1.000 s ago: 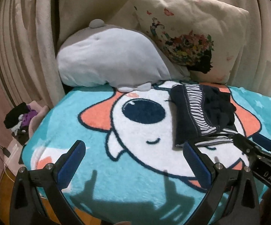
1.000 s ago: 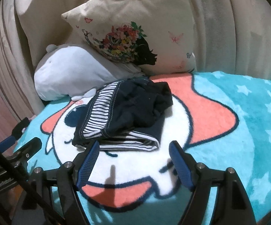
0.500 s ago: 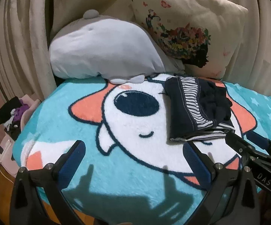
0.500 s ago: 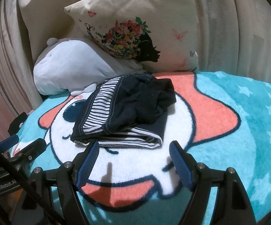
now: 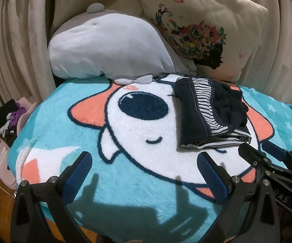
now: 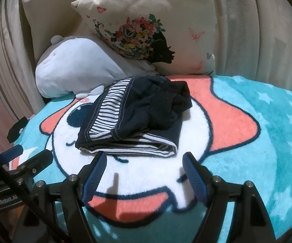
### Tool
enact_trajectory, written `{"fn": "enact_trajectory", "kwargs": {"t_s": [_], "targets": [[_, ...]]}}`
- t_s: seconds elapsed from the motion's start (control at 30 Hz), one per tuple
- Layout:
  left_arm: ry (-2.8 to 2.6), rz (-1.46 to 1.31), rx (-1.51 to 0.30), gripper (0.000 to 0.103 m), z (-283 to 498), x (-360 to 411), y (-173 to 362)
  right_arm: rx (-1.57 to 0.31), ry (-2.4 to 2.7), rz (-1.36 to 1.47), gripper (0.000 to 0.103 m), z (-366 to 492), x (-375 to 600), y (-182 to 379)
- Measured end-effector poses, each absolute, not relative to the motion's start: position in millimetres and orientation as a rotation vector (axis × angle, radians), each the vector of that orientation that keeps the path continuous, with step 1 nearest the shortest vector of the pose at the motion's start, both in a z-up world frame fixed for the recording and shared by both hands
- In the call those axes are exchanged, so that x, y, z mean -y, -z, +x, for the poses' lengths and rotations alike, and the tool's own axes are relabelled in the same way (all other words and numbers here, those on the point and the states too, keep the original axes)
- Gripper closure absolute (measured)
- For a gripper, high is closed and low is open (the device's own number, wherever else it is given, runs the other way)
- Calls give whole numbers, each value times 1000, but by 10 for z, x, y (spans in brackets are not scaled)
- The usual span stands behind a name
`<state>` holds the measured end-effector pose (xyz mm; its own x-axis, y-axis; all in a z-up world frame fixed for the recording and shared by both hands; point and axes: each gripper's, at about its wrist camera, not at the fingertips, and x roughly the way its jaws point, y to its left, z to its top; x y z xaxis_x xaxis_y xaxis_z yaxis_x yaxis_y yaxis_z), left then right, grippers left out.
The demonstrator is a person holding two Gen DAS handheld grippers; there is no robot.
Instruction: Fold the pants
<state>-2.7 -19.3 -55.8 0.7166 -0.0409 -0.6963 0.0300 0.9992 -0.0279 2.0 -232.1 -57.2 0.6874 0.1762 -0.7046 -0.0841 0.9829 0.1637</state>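
Lying folded on the blanket (image 6: 247,162), navy striped pants (image 6: 137,119); both grippers (image 5: 146,178) (image 6: 144,174) gape empty.

Before you lies a teal cartoon blanket (image 5: 89,184) lit from behind you. Beige curtains (image 6: 257,30) hang at the back, with a grey plush cushion (image 5: 109,48) beside a floral pillow (image 6: 146,26). A clothes heap (image 5: 6,117) sits left.

On view are 1 folded pair of pants (image 6: 133,119), 1 cartoon blanket (image 6: 267,141), 2 pillows, 1 floral (image 6: 146,30) and 1 grey plush (image 6: 73,66), plus 2 grippers, left (image 5: 146,174) and right (image 6: 144,174).
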Motion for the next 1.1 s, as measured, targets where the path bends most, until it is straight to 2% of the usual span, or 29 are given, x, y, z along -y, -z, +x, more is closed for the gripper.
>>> {"fn": "enact_trajectory", "kwargs": {"t_s": [1.1], "targets": [[84, -55, -827, 0, 57, 151, 672, -815, -97, 87, 21, 63, 2332, 622]]}}
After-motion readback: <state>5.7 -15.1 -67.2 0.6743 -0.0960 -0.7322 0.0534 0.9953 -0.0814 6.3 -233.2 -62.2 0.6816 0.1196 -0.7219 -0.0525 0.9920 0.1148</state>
